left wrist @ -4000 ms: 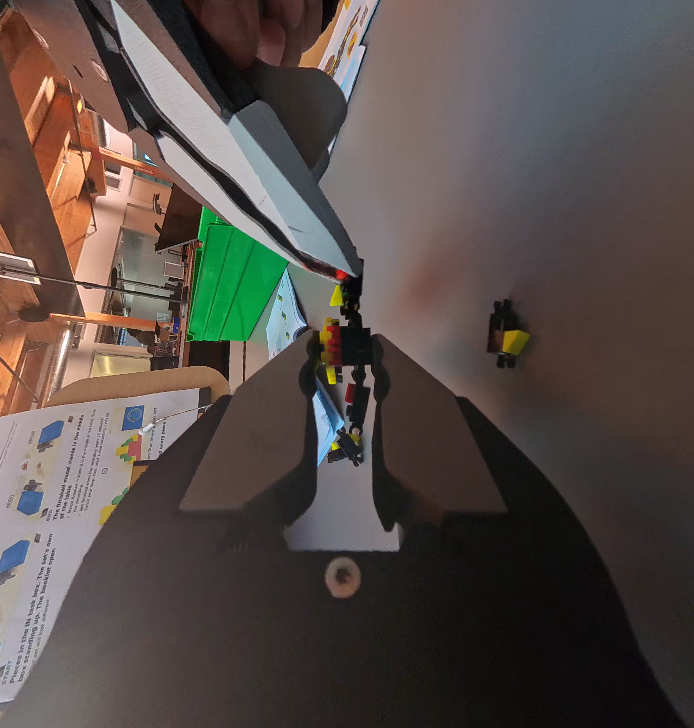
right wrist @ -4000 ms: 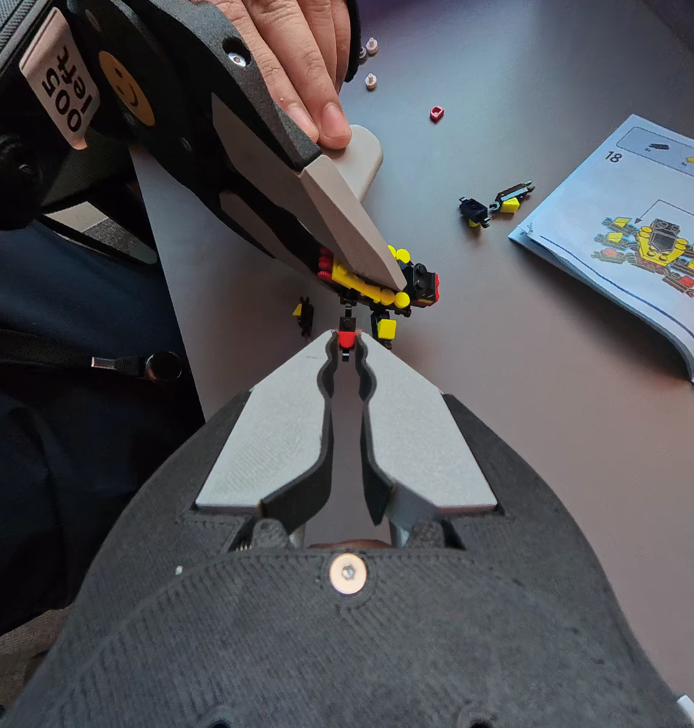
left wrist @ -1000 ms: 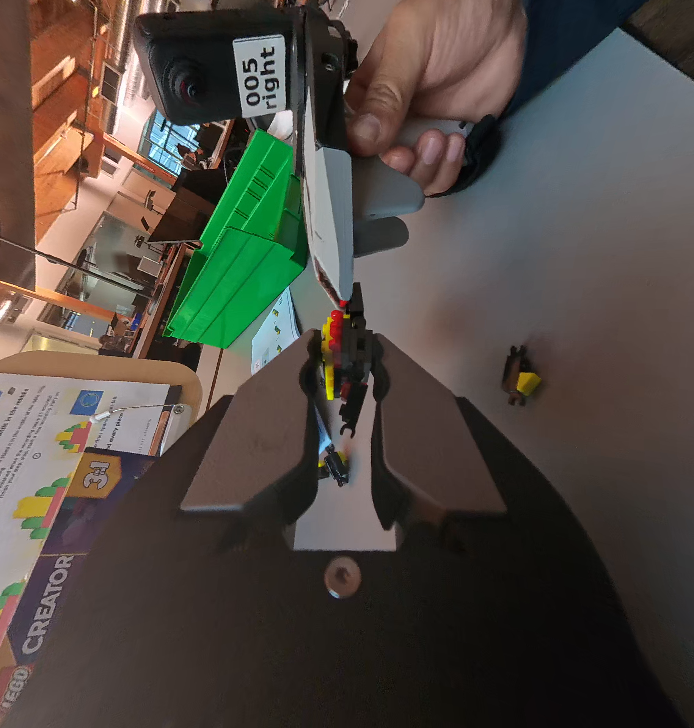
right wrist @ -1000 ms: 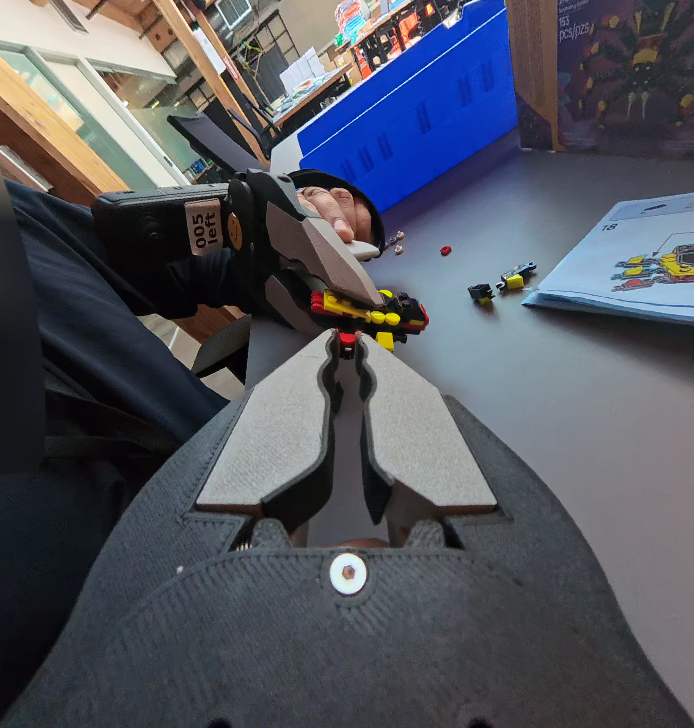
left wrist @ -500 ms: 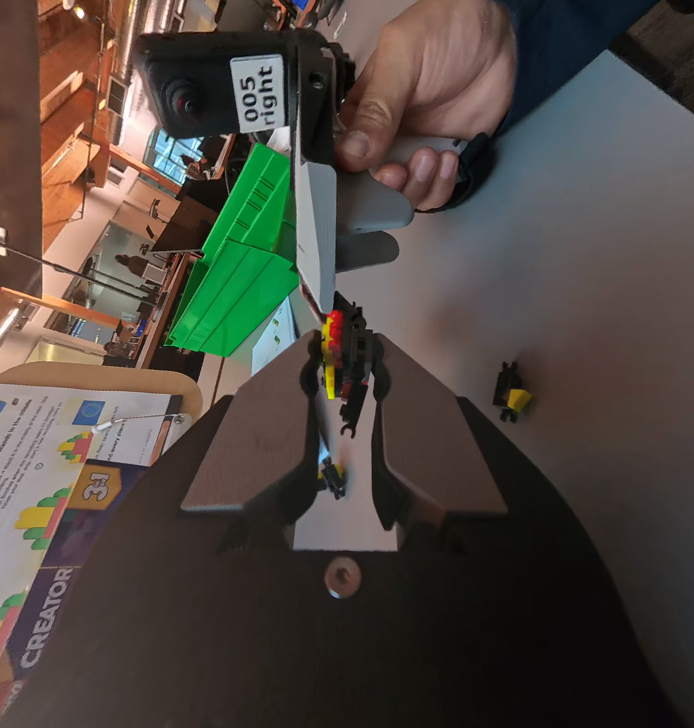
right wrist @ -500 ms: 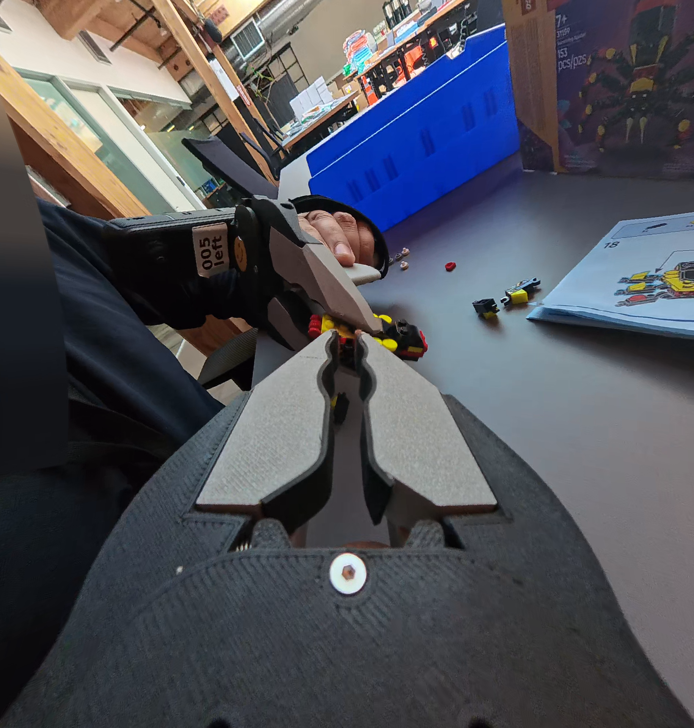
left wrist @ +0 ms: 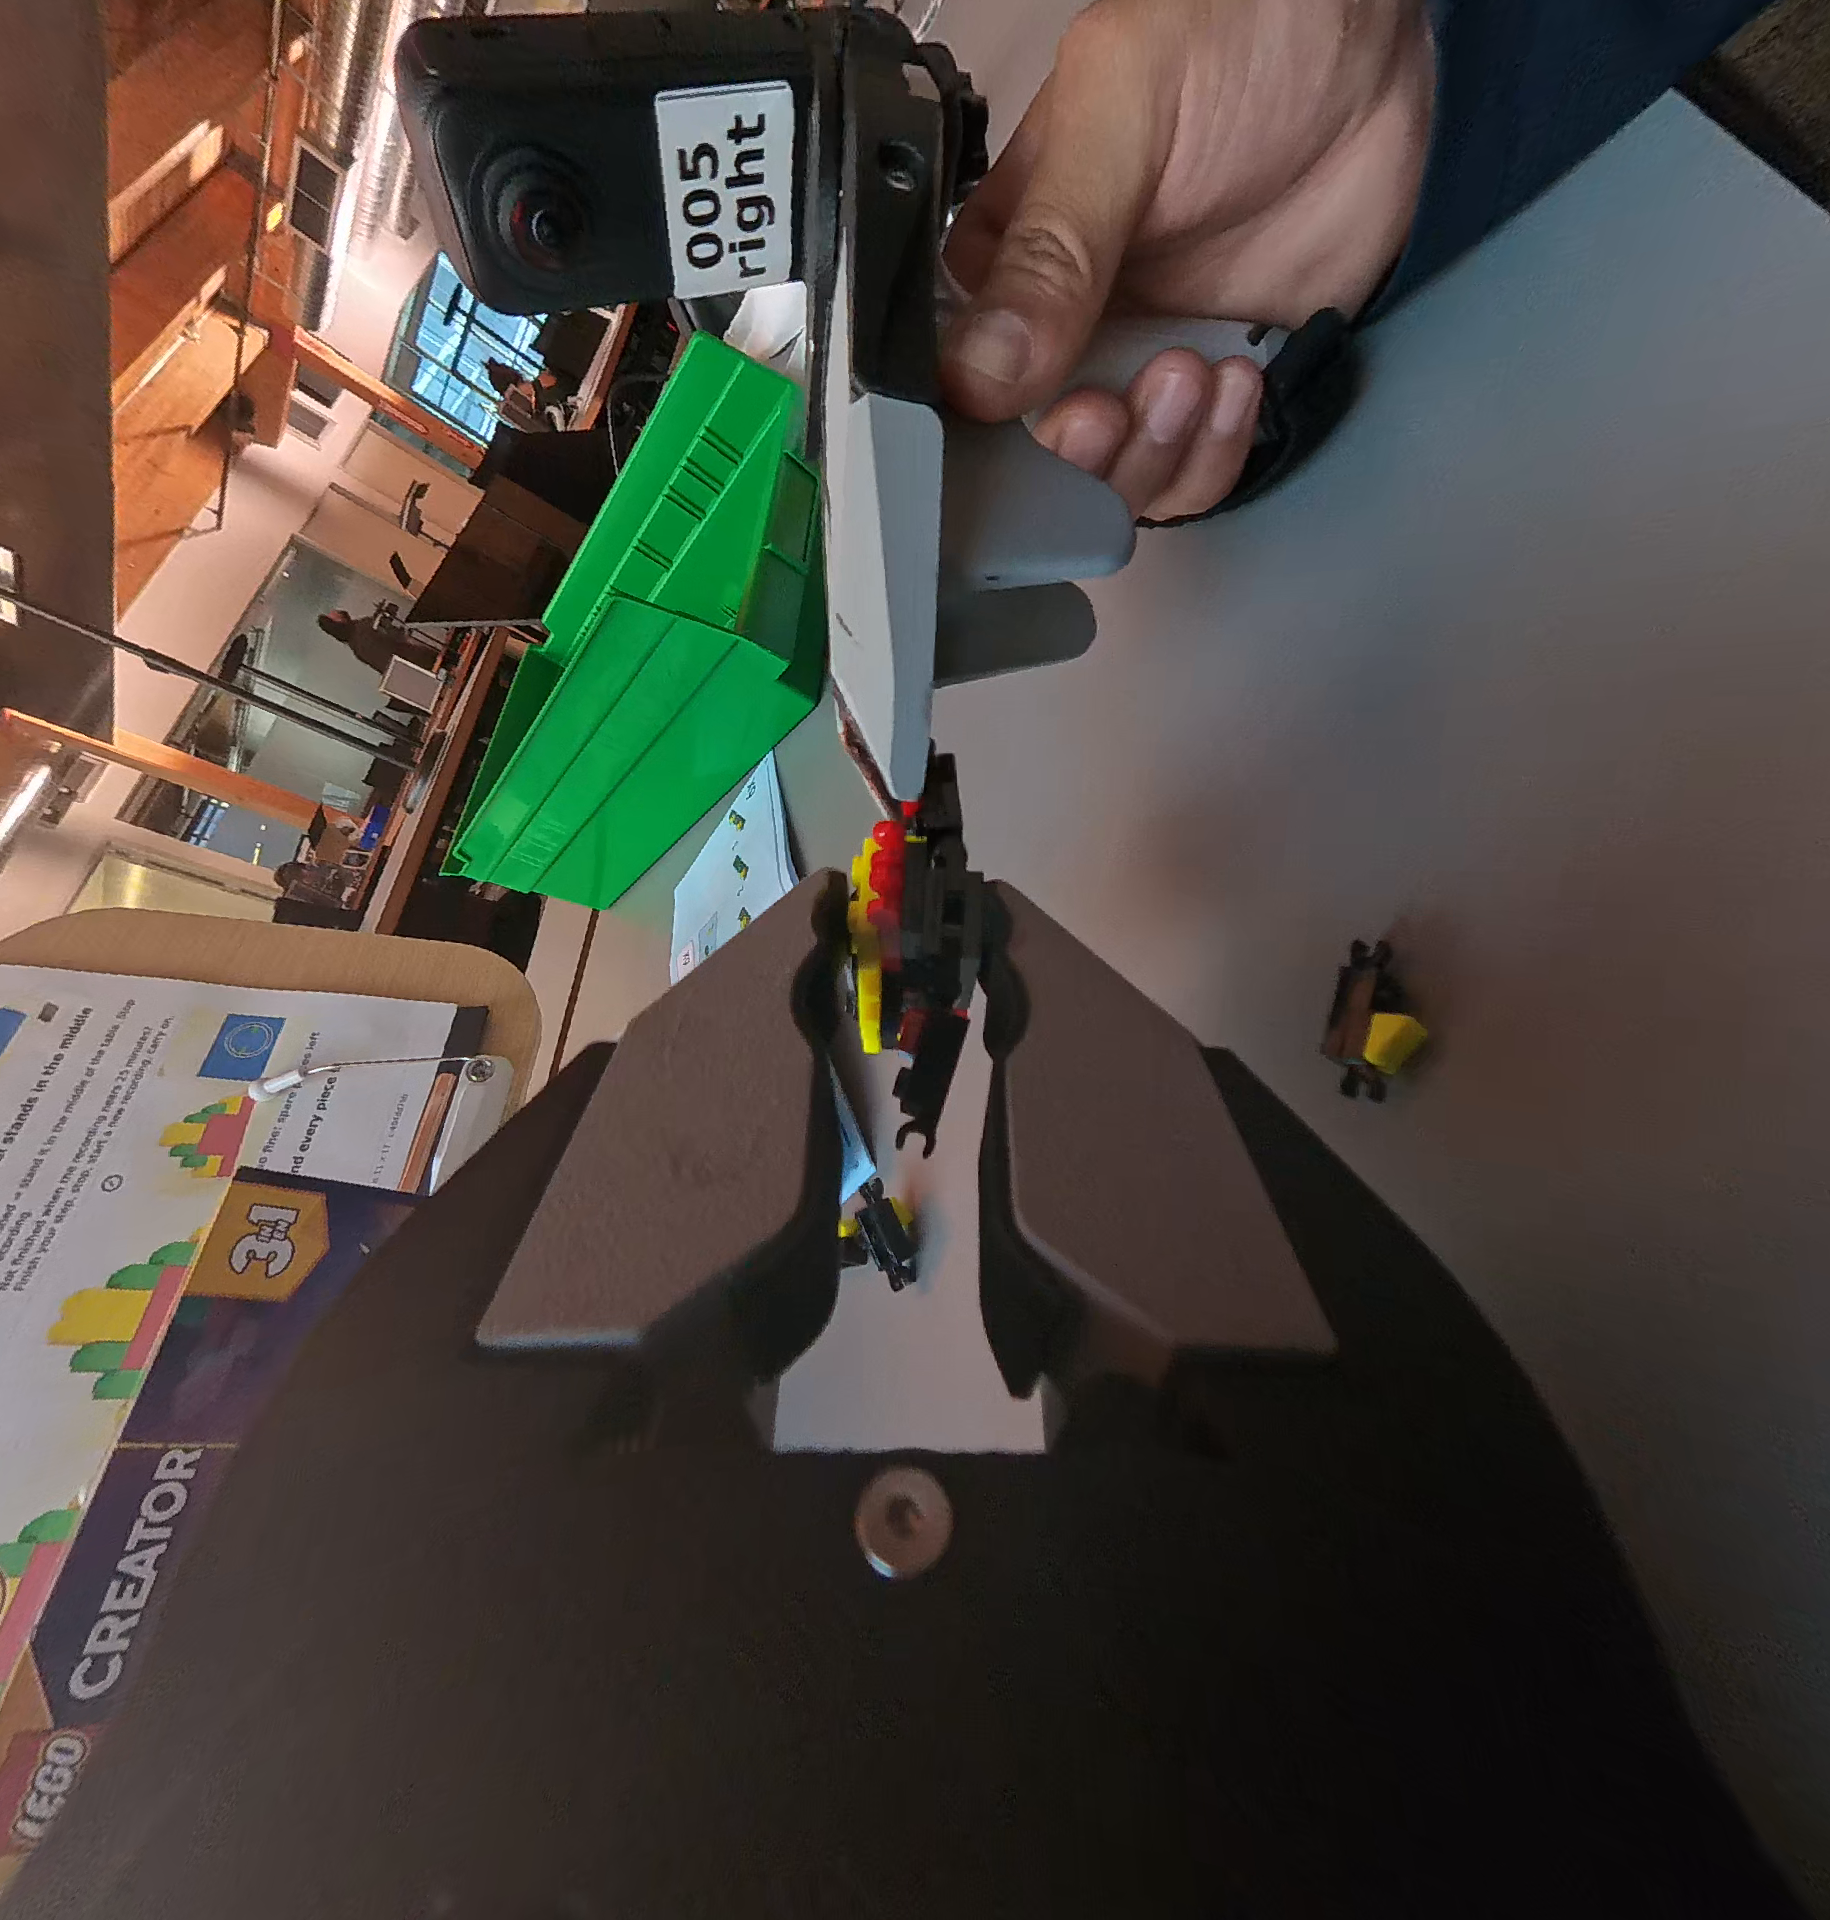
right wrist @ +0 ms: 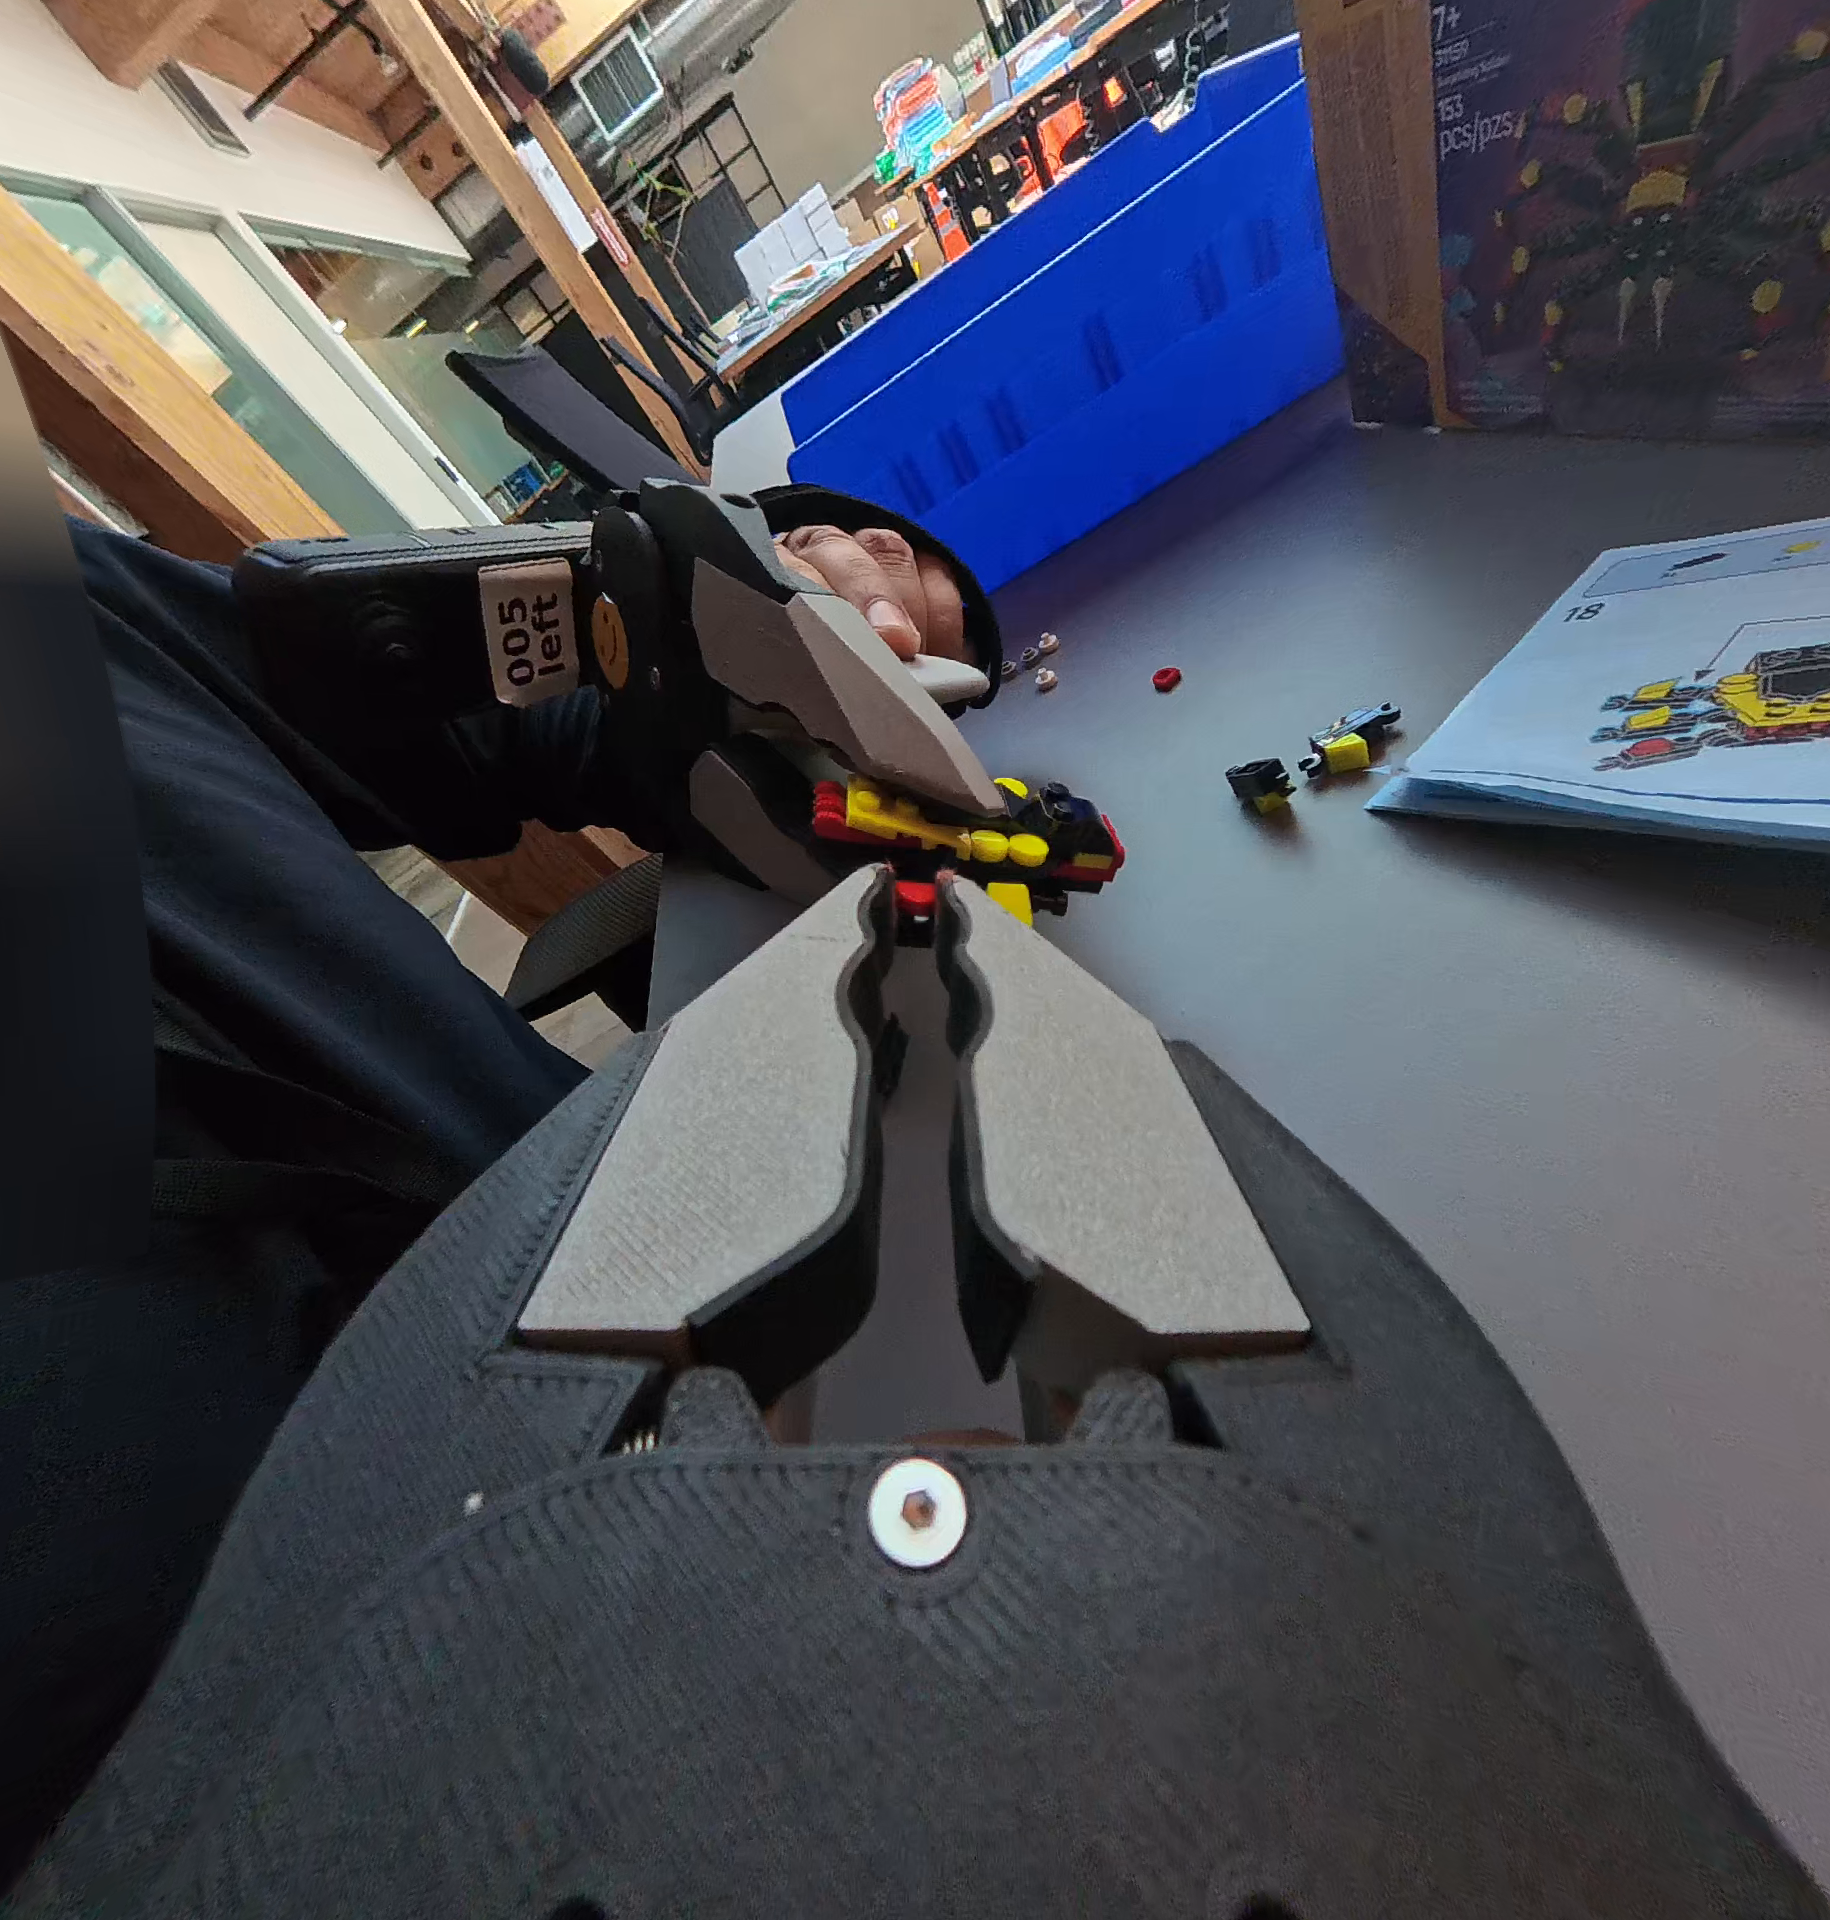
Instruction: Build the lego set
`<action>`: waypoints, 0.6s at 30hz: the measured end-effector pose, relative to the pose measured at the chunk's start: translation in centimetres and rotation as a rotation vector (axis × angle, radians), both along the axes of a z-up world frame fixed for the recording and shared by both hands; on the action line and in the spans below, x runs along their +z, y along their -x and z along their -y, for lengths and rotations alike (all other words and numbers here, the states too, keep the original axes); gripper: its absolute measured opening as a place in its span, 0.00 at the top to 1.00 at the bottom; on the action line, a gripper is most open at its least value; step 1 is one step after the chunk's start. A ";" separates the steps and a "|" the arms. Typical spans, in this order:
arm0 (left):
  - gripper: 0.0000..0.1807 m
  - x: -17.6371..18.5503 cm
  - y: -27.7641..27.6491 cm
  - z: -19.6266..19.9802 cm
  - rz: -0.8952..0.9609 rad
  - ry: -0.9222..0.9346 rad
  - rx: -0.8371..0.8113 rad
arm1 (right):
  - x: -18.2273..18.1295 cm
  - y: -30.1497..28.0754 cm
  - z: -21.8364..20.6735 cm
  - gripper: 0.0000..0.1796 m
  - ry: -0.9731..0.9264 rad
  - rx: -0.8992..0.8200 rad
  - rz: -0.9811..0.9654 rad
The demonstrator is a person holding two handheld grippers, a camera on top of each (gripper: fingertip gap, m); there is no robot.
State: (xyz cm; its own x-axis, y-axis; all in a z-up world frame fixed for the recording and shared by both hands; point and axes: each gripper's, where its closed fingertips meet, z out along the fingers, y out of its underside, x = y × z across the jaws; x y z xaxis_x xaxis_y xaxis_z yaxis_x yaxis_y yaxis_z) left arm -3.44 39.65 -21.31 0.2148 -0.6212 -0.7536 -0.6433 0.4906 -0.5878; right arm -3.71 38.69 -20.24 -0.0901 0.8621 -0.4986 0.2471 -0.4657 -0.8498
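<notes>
You work on a dark grey table (right wrist: 1513, 1091). On it, in order of bulk: a blue plastic bin (right wrist: 1077, 343) at the far side, a purple cardboard set box (right wrist: 1659, 208) far right, and a pale blue open instruction booklet (right wrist: 1669, 717) on the right.

Your left gripper (right wrist: 999, 810) is clamped on the black, yellow and red brick model (right wrist: 994, 831), held just above the table near its left edge. Your right gripper (right wrist: 913, 899) has its fingers nearly together, pinching a small red-and-black leg piece (right wrist: 913, 896) at the tips, touching the model's near side.

Judgement: the step in hand is fitting this leg to the body. The next move calls for lining up the joint and pressing in squarely while your left grip braces the model; too much force could skew it in the jaws.

Loose parts far from the model: two small black-and-yellow leg assemblies (right wrist: 1306, 764) just beside the booklet, a red stud (right wrist: 1165, 678), and small pale studs (right wrist: 1036, 660).

The left wrist view alone shows a green plastic bin (left wrist: 641, 665), a printed sheet clipped to the set box (left wrist: 111, 1143), and another black-and-yellow leg assembly (left wrist: 1373, 1029) lying apart to the right. The blue bin appears only in the right wrist view.
</notes>
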 end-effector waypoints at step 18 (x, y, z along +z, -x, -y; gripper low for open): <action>0.88 1.9 1.2 -0.9 0.001 -0.202 0.062 | 1.1 -0.6 -0.1 0.91 -0.073 -0.018 -0.056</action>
